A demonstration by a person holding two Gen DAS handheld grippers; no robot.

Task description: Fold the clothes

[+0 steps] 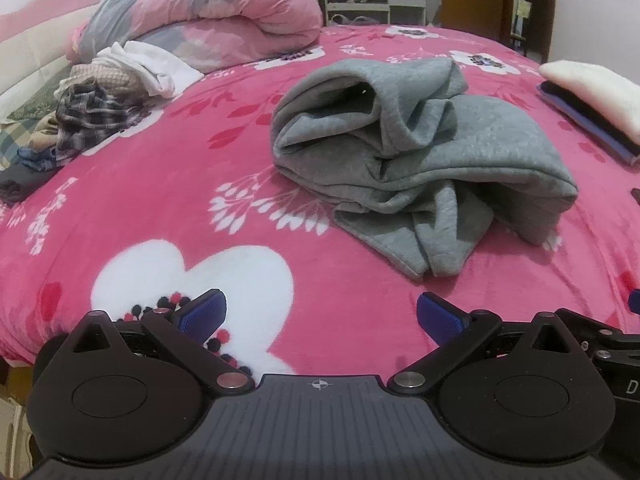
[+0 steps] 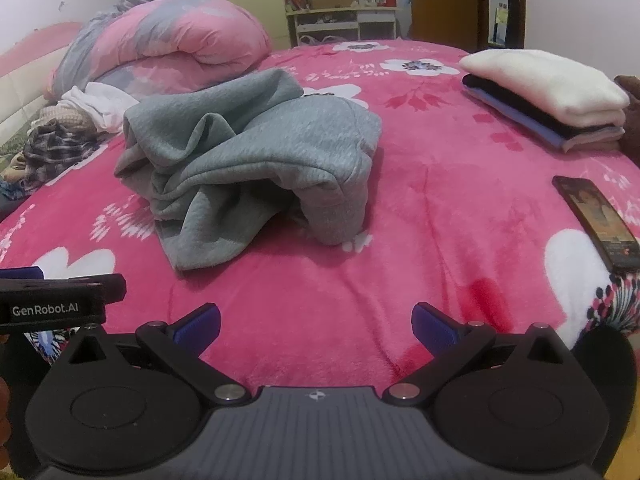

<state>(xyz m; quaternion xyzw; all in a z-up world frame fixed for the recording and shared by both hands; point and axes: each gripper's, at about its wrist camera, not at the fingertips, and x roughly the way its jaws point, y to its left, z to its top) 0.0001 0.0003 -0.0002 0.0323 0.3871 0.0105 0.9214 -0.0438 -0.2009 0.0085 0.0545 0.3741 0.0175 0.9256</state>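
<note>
Both our grippers, left (image 1: 321, 316) & right (image 2: 316, 322), hover low over the pink bed cover (image 1: 168, 208) w/ jaws spread wide, nothing between them. Ahead, mid-bed, we see a gray sweatshirt (image 1: 416, 152) lying crumpled, well apart from both. Folded clothes stack (image 2: 548, 96) sits far right, phone (image 2: 596, 220) nearer. Unfolded pile (image 1: 100, 108) at left, by rolled quilt (image 1: 208, 16).

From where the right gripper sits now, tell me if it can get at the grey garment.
Probably yes. The right gripper is open and empty, and only bare pink blanket lies between it and the crumpled grey garment. The phone lies off to the side, out of the way.
</note>
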